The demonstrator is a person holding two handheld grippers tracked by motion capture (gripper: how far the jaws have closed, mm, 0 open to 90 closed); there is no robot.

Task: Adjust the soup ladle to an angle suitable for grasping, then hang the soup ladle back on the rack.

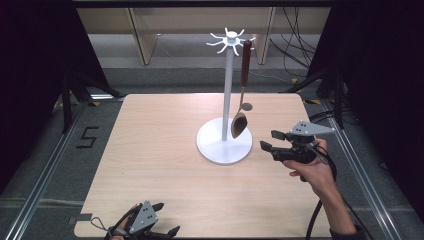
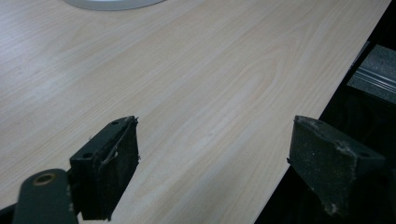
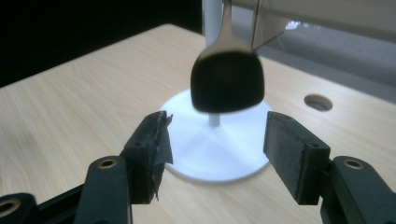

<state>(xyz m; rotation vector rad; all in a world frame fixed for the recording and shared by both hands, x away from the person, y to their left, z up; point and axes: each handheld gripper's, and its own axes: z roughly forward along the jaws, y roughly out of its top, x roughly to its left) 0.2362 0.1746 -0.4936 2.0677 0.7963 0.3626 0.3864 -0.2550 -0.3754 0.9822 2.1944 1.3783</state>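
Spoon (image 1: 240,117) hangs by its dark wooden handle from one hook of the white rack (image 1: 228,75), bowl down, just above the rack's round base and beside the pole. In the right gripper view the spoon bowl (image 3: 228,81) sits dead ahead, above and beyond the gap between the jaws, not touching either pad; the pole is right behind it. Right tongs (image 1: 273,140) are spread with nothing between them, level with the base rim on its right side, near the rack but apart from it, pointing left toward the spoon. The hand (image 1: 312,170) grips them from behind, cable trailing down to the near edge. Left tongs (image 1: 162,220) sit at the near-left corner of the counter (image 1: 150,150), well apart from the rack. Left gripper view: left tongs (image 2: 215,172) spread wide, empty, bare wood under them, the right-hand jaw hanging past the counter edge, a sliver of the rack base at the top. A round hole (image 1: 247,106) in the counter lies just behind the base, to the right of the pole. Rack stands upright, centre-right of the counter.
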